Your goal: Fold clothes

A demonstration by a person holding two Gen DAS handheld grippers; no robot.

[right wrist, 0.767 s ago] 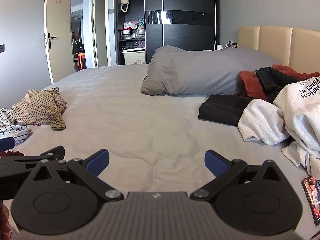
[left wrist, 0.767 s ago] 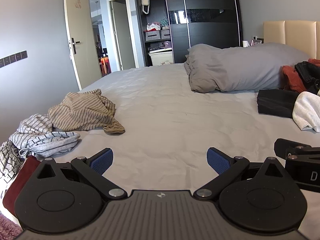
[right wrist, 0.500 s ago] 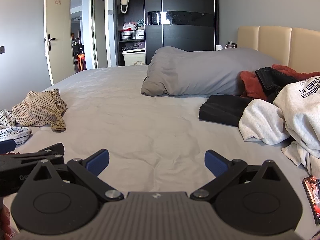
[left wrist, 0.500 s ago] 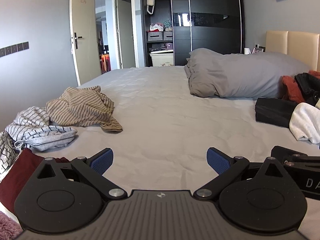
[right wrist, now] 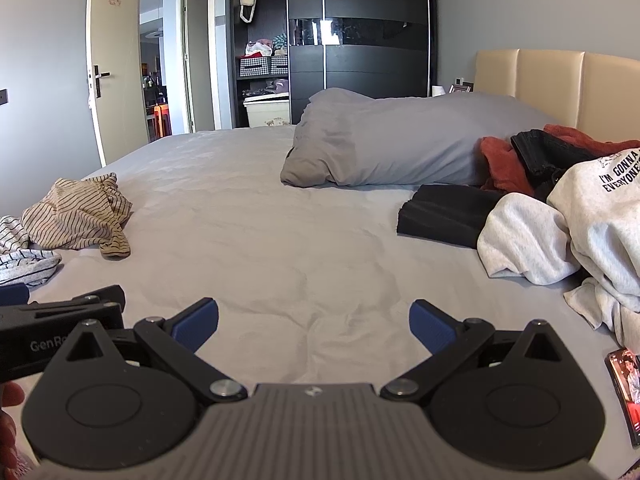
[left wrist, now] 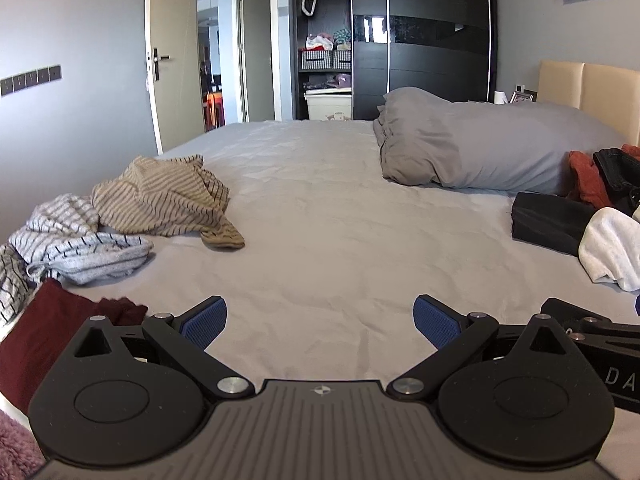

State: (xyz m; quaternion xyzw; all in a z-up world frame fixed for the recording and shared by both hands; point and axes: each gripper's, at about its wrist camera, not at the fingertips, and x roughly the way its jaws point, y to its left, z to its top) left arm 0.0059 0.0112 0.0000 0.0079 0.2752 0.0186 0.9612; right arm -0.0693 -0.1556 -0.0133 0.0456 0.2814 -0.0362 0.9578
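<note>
Loose clothes lie on a grey bed (left wrist: 328,216). At the left are a crumpled beige striped top (left wrist: 160,200), a grey striped garment (left wrist: 76,248) and a dark red garment (left wrist: 44,332). At the right are a folded black garment (right wrist: 444,216), a white sweatshirt with black lettering (right wrist: 592,232), and a rust garment (right wrist: 504,164) with a dark garment (right wrist: 548,152). My left gripper (left wrist: 320,320) is open and empty above the bed's near edge. My right gripper (right wrist: 314,322) is open and empty beside it, to its right.
A large grey pillow (right wrist: 400,140) lies by the beige headboard (right wrist: 560,84). A phone (right wrist: 626,384) lies on the bed at the near right. A black wardrobe (left wrist: 420,40) and an open door (left wrist: 176,60) stand beyond the bed. A purple fluffy thing (left wrist: 16,444) sits at the lower left.
The left gripper's view has turned level and shifted slightly, so more of the dark red garment shows. The right gripper has barely moved. Both stay open.
</note>
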